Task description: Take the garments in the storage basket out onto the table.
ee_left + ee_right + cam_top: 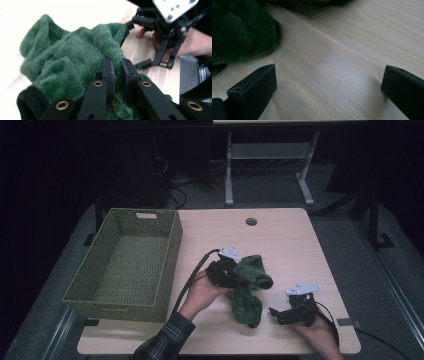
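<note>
We have the fluffy dark-green fabric sock (248, 287) pinched in our left tongs (117, 75) mid-frame, right tongs (329, 82) agape over the bench (290, 240), next carrying it to the woven green basket (127, 262) at left

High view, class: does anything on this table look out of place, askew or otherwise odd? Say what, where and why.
The green fuzzy sock lies bunched and twisted on the table instead of flat, because the left gripper is shut on a fold of it. The woven basket overhangs the table's left edge. The right gripper is open beside the sock.
</note>
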